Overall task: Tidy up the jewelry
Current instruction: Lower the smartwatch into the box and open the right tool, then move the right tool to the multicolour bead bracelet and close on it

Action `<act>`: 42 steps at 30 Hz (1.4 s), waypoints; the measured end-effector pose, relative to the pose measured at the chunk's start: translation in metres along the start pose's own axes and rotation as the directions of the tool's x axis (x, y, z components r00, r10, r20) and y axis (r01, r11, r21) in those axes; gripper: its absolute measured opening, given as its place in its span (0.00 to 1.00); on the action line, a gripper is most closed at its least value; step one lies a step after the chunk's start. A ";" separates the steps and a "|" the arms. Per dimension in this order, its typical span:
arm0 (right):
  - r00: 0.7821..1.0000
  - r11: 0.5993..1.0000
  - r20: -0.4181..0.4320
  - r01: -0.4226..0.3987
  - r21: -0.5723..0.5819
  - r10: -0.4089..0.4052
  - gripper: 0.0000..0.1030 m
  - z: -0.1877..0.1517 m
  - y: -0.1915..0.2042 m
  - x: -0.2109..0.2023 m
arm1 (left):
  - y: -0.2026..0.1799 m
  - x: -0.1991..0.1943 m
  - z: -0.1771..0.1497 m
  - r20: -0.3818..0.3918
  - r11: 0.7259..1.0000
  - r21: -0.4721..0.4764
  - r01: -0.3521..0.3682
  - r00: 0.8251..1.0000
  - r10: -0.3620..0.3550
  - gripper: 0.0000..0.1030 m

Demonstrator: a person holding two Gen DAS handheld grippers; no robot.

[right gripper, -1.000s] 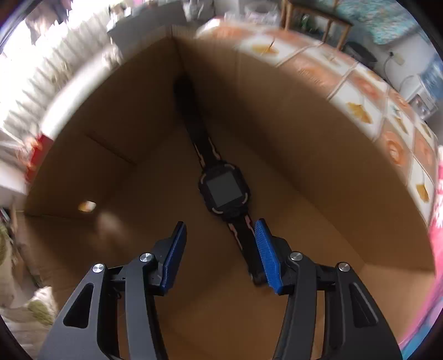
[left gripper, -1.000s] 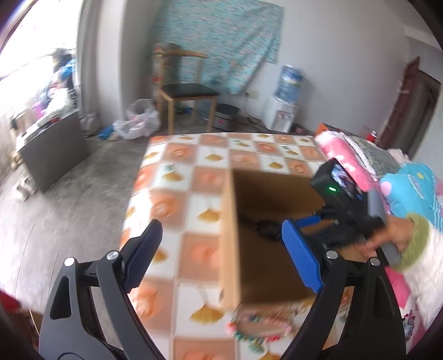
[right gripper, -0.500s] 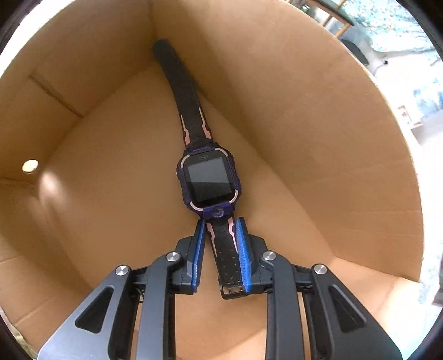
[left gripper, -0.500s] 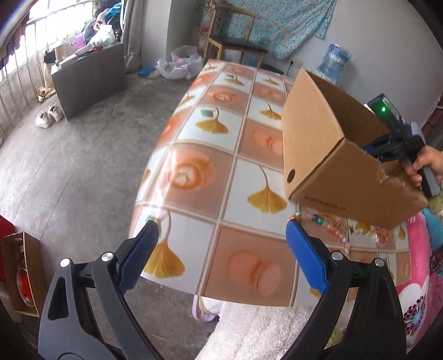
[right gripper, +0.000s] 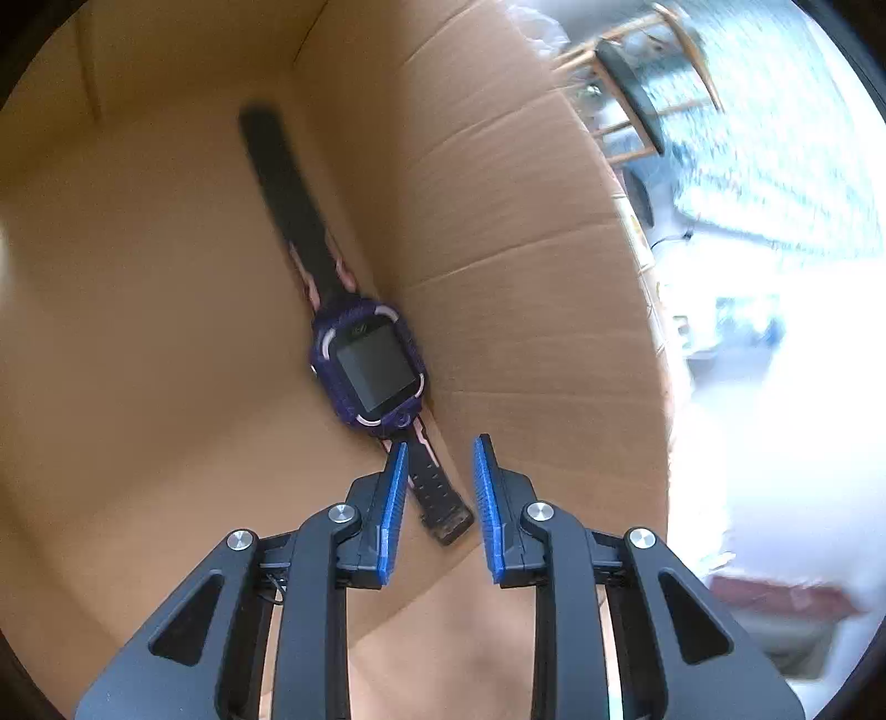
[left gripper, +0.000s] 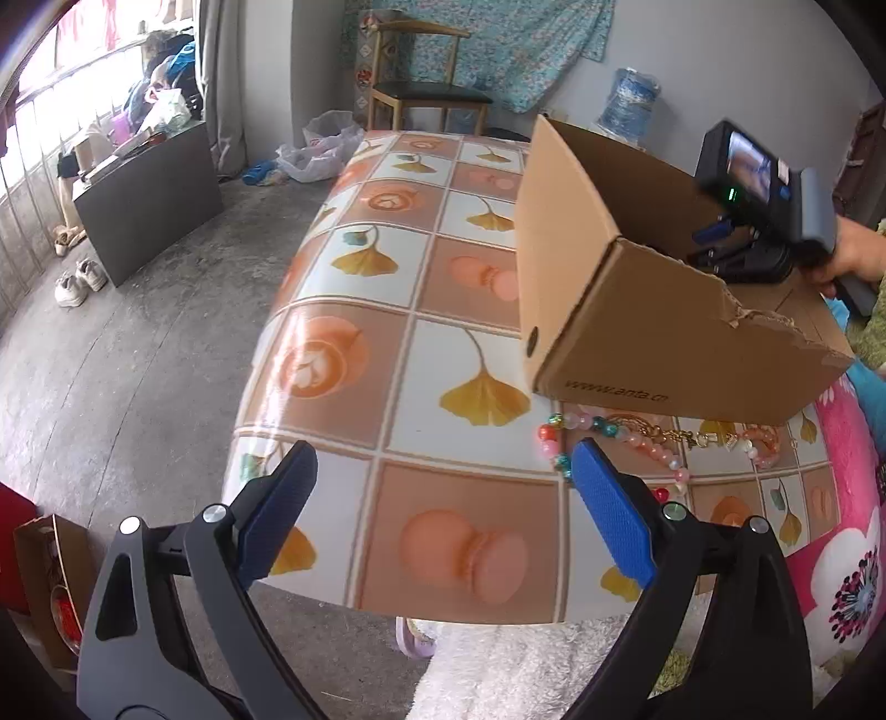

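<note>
Watch (right gripper: 368,354) lies inside the cardboard box (right gripper: 526,288), its strap end at 12 o'clock between the slightly parted, empty right claw (right gripper: 440,504), while the left claw (left gripper: 443,515) gapes wide above the table (left gripper: 387,332), bead bracelets (left gripper: 653,443) at 2 o'clock.

Stood far off against a grey wall (left gripper: 692,66): wooden chair (left gripper: 423,83), patterned cloth (left gripper: 498,39). Bare concrete floor (left gripper: 138,360), bright left windows (left gripper: 72,72).

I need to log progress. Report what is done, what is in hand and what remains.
Done: the watch lies inside the cardboard box. In hand: nothing; the right gripper is open with the strap end lying between its fingers, and the left gripper is open over the table. Left: the beaded bracelets lie outside, beside the box.
</note>
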State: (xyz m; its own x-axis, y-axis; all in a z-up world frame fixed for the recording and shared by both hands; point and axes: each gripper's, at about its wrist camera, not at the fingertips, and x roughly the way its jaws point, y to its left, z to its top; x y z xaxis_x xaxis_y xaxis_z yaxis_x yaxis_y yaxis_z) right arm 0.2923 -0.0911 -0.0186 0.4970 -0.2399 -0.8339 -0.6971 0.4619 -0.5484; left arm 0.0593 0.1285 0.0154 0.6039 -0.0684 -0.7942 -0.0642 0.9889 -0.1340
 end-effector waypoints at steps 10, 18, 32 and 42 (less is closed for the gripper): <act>0.733 0.723 0.637 -0.572 0.388 0.238 0.68 -0.151 -0.039 -0.174 | -0.028 0.029 -0.005 -0.046 0.991 0.134 0.029 0.999 -0.023 0.87; 0.869 0.518 0.413 -0.495 0.697 0.274 0.78 -0.250 0.062 -0.085 | -0.033 0.051 -0.014 -0.140 0.982 0.186 0.028 0.990 -0.002 0.87; 0.951 0.498 0.218 -0.300 0.814 0.218 0.94 -0.234 0.084 -0.017 | -0.040 0.050 -0.021 -0.117 0.978 0.210 -0.009 0.993 0.034 0.93; 0.967 0.520 0.211 -0.256 0.815 0.146 0.94 -0.239 0.101 -0.033 | -0.038 0.046 -0.026 -0.083 0.978 0.210 -0.010 0.996 0.028 0.93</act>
State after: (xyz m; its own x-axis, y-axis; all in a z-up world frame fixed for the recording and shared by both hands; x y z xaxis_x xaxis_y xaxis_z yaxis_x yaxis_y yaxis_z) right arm 0.0818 -0.2405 -0.0613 0.4877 0.0157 -0.8729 -0.0686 0.9974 -0.0203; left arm 0.0688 0.0838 -0.0320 0.5341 -0.0512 -0.8439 0.0981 0.9952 0.0017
